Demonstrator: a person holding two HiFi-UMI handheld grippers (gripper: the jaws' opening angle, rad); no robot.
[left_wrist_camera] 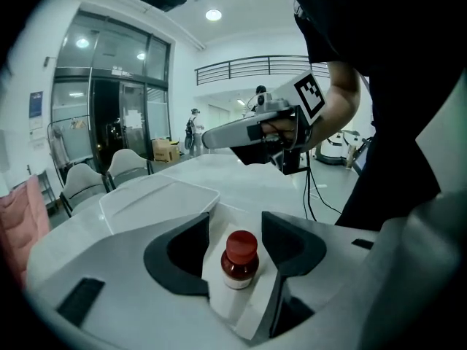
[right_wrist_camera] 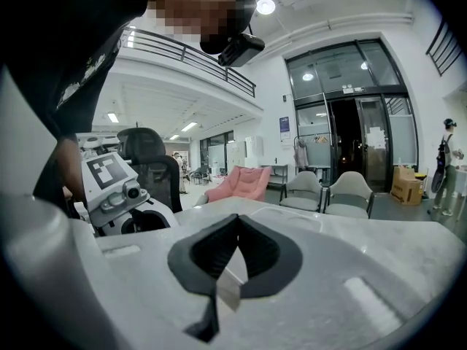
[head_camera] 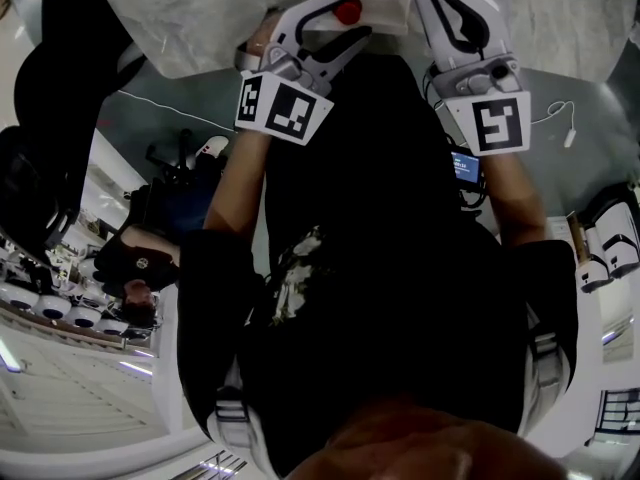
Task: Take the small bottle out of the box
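Left gripper view: the small bottle (left_wrist_camera: pixel 239 261) is seen standing upright, red cap pointed up, untouched between the left gripper's (left_wrist_camera: pixel 235 228) parted jaws.

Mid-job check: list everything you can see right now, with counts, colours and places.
small bottle: 1, brown, red cap, upright between the left jaws, untouched
box: 1, white, at the bottle, on the table
tray: 1, white, on the table beyond the left jaws
table: 1, pale marble
grey chairs: 2, by the glass doors
pink armchair: 1, background
left hand-held gripper: 1, white, black pads, open
right hand-held gripper: 1, white, shut on a white flap
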